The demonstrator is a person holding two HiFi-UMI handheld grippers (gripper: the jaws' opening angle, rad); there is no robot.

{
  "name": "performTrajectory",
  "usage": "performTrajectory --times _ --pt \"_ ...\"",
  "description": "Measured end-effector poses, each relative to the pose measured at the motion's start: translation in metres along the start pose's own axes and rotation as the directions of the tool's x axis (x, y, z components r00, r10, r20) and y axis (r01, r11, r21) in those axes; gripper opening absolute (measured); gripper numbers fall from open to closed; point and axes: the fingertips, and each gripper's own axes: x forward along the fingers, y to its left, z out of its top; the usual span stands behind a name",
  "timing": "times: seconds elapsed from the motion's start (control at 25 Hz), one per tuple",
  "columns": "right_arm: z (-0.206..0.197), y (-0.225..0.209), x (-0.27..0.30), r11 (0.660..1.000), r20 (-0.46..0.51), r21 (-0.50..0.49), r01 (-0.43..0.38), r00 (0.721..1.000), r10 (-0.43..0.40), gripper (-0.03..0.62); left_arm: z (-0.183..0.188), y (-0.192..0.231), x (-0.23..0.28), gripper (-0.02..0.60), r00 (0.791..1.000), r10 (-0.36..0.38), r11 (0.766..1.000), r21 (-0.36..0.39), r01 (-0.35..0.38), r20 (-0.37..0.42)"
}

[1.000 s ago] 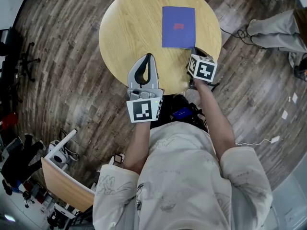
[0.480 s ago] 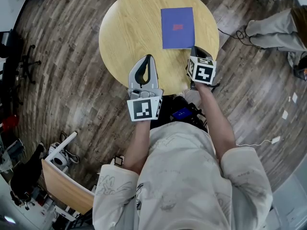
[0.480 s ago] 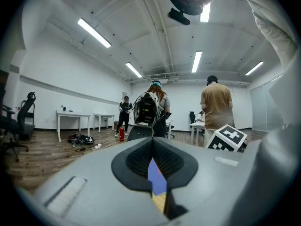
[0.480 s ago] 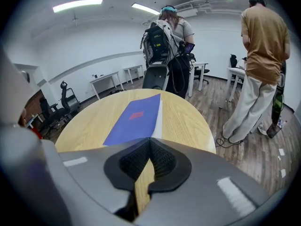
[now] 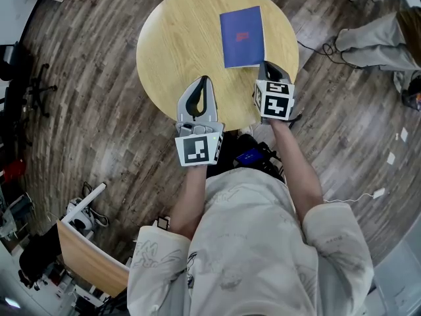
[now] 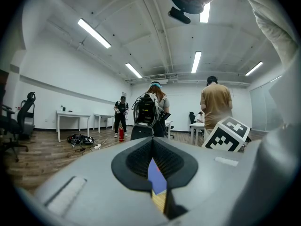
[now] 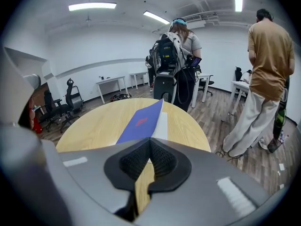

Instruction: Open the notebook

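Observation:
A blue notebook with a red label lies on the far right part of the round wooden table. My right gripper is at its near right corner, shut on the cover. In the right gripper view the blue cover rises from the jaws, tilted up on its right side, with a white page showing under it. My left gripper rests over the table's near edge, left of the notebook, shut and empty. Through its jaws a sliver of the notebook shows.
A person in a tan shirt and a person with a backpack stand beyond the table on its right and far sides. A wooden chair stands at lower left. Cables lie on the floor at right.
The right gripper has shifted slightly left with the cover's corner. The notebook now looks narrower and skewed as its right side lifts. The left gripper has stayed put.

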Motion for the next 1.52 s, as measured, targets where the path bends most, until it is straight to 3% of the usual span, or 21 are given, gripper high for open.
performTrajectory --times 0.56,0.84,1.08,1.52 --pt "0.077 0.039 -0.046 0.996 0.09 -0.061 -0.059 0.994 0.065 0.005 0.047 0.009 -0.005 0.018 1.0 0.022 1.0 -0.003 -0.022 -0.003" --pt "0.091 0.067 -0.057 0.984 0.125 -0.154 -0.085 0.987 0.105 0.005 0.052 0.016 -0.014 0.018 0.999 0.045 0.999 -0.002 -0.045 -0.002" --pt "0.12 0.096 -0.074 0.964 0.136 -0.243 -0.107 0.98 0.144 0.005 0.079 0.029 -0.02 0.018 0.998 0.07 0.998 -0.001 -0.07 -0.004" --pt "0.101 0.129 -0.072 0.916 0.123 -0.377 -0.139 0.972 0.198 0.005 0.058 0.037 -0.044 0.018 0.993 0.12 0.993 -0.004 -0.12 -0.01"
